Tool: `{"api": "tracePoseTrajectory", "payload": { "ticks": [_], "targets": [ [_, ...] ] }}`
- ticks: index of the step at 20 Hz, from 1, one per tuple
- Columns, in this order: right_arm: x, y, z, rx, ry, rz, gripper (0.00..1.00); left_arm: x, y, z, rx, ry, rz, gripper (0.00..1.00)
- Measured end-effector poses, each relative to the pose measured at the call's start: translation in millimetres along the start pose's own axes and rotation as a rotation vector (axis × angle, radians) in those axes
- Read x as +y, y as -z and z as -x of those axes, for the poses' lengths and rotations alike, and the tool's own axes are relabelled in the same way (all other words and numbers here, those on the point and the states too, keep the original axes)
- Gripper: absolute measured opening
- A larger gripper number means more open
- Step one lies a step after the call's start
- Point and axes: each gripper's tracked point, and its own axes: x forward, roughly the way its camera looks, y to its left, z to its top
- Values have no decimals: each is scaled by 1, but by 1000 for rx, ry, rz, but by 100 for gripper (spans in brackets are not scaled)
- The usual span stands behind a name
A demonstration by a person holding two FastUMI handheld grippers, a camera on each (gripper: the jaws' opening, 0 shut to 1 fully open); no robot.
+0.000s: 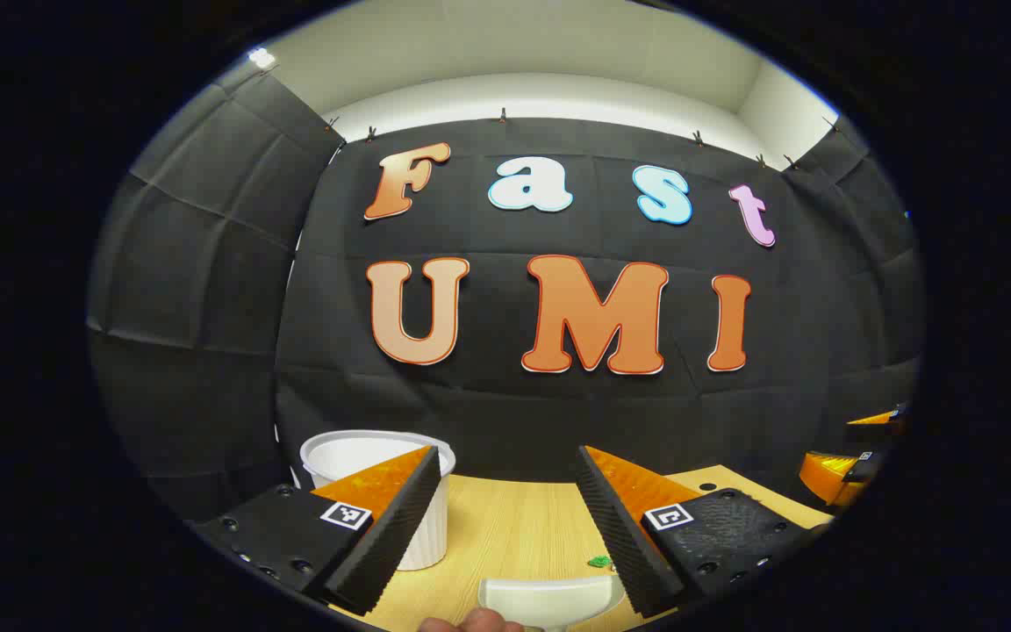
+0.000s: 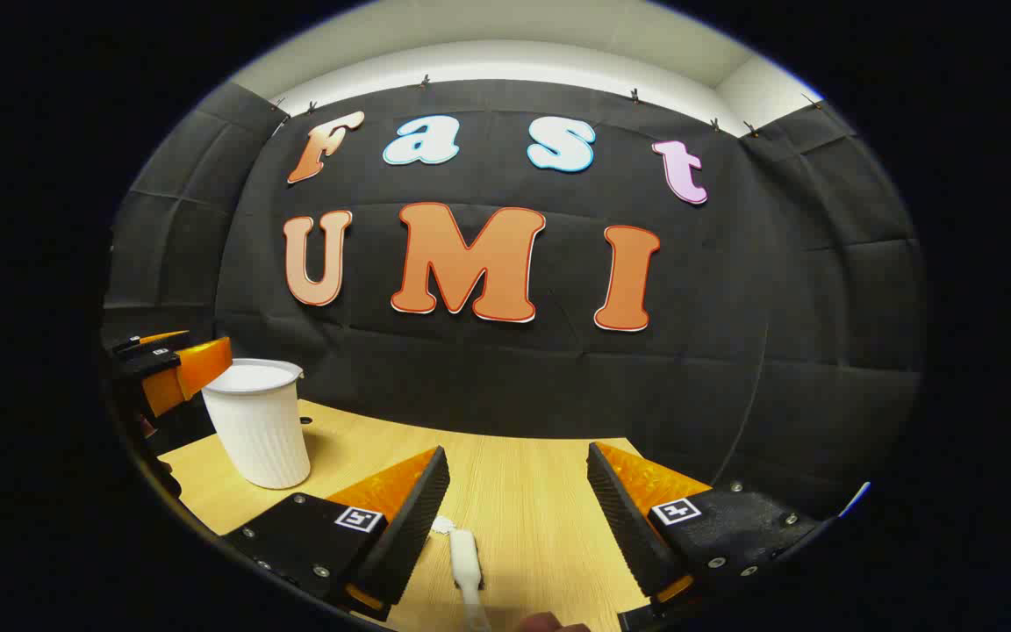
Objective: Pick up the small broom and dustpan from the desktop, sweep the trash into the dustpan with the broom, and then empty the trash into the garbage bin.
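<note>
At the bottom edge of the left gripper view, the dustpan point(image 1: 551, 601) is lying cut off on the wooden desktop point(image 1: 514, 527), and part of your hand point(image 1: 470, 624) is covering its near side. A small green scrap of trash point(image 1: 598, 561) is sitting just beside it. Your left gripper point(image 1: 505, 518) is hanging with fingers apart, clamping nothing. The white garbage bin point(image 1: 418, 491) is standing at lower left, half hidden behind one finger; you cannot see inside it. In the right gripper view, the broom point(image 2: 465, 562) is lying low at the centre, its end cut off, between the parted fingers of your right gripper point(image 2: 514, 509).
</note>
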Motion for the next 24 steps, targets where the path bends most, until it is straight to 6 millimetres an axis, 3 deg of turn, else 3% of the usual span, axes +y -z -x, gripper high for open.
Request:
{"api": "tracePoseTrajectory", "payload": {
  "ticks": [6, 11, 24],
  "targets": [
    [-14, -1, 1, -3, -7, -18, 95, -26, -6, -1, 4, 52, -13, 97],
    [-14, -12, 9, -38, 18, -24, 95, -26, -9, -2, 4, 55, -17, 97],
    [-1, 2, 12, 15, 12, -17, 95, -23, 15, 8, 46, 36, -39, 97]
  ]
}}
